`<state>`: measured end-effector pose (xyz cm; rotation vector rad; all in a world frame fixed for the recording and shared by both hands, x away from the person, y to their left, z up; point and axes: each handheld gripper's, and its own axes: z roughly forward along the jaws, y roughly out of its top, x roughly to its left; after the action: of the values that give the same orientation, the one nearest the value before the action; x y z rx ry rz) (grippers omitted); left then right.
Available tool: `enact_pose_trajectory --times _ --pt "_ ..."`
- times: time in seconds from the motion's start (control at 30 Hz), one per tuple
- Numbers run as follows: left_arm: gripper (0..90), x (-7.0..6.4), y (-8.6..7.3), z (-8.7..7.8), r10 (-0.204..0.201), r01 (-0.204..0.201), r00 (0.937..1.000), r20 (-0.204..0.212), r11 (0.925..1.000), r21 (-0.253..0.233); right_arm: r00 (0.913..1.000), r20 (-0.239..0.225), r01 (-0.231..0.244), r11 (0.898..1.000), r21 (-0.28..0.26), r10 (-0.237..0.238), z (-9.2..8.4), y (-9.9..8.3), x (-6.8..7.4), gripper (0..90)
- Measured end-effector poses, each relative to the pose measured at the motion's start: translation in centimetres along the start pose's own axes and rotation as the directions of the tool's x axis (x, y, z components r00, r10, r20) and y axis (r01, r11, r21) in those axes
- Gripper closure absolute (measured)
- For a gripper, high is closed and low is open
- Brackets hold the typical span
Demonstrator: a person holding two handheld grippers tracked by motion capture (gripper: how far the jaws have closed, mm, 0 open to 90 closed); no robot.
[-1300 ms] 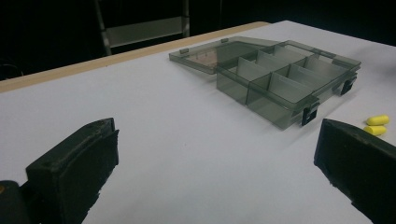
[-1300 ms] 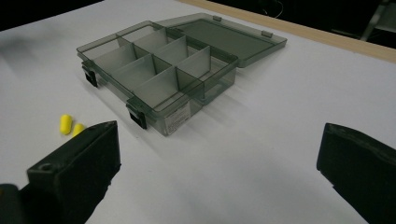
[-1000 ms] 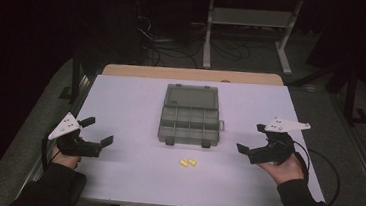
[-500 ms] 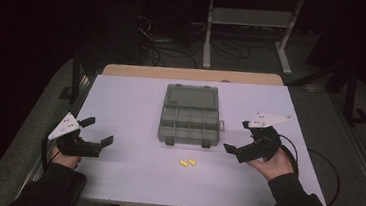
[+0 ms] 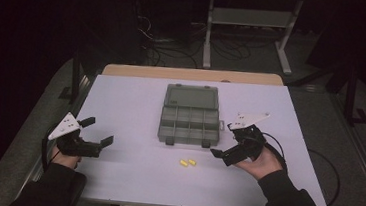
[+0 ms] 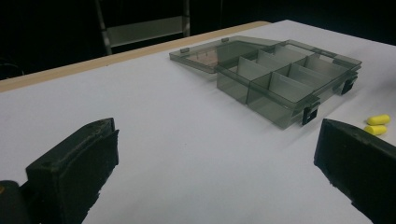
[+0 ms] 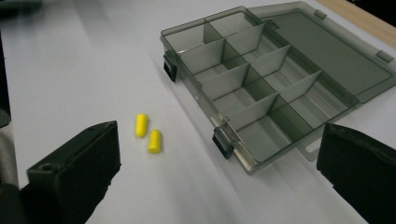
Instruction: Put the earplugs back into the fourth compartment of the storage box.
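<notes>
A smoky grey compartment box (image 5: 189,125) lies open at the table's middle, its lid (image 5: 192,96) folded flat behind it and its compartments empty (image 7: 261,88). Two yellow earplugs (image 5: 188,162) lie side by side just in front of the box; they show again as earplugs (image 7: 148,133) and at the far right as earplugs (image 6: 376,124). My right gripper (image 5: 225,143) stands open just right of the earplugs, by the box's front right corner, holding nothing. My left gripper (image 5: 97,131) stands open near the table's left edge, well away from the box (image 6: 280,79).
The white table top (image 5: 135,104) has a wooden strip (image 5: 193,74) along its far edge. Behind it stand a metal rack (image 5: 251,18) and floor cables in the dark. Bare table lies between my left gripper and the box.
My right gripper has moved left and a little nearer, from the table's right side to just beside the earplugs. My left gripper has stayed where it was.
</notes>
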<state>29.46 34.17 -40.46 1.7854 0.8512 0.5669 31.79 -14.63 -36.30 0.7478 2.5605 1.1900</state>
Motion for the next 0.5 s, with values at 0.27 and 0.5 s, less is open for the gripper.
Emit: enact_pose_trajectory --times 0.27,0.5 --pt "0.0 0.0 0.0 0.0 0.000 0.000 1.0000 0.000 1.0000 -0.001 0.9992 -0.029 0.029 0.999 0.046 -0.028 1.6 0.7 0.5 0.0" --pt "0.0 0.0 0.0 0.0 0.000 0.000 1.0000 0.002 1.0000 0.000 0.9962 -0.068 0.059 0.995 0.083 -0.054 3.3 1.6 1.2 0.0"
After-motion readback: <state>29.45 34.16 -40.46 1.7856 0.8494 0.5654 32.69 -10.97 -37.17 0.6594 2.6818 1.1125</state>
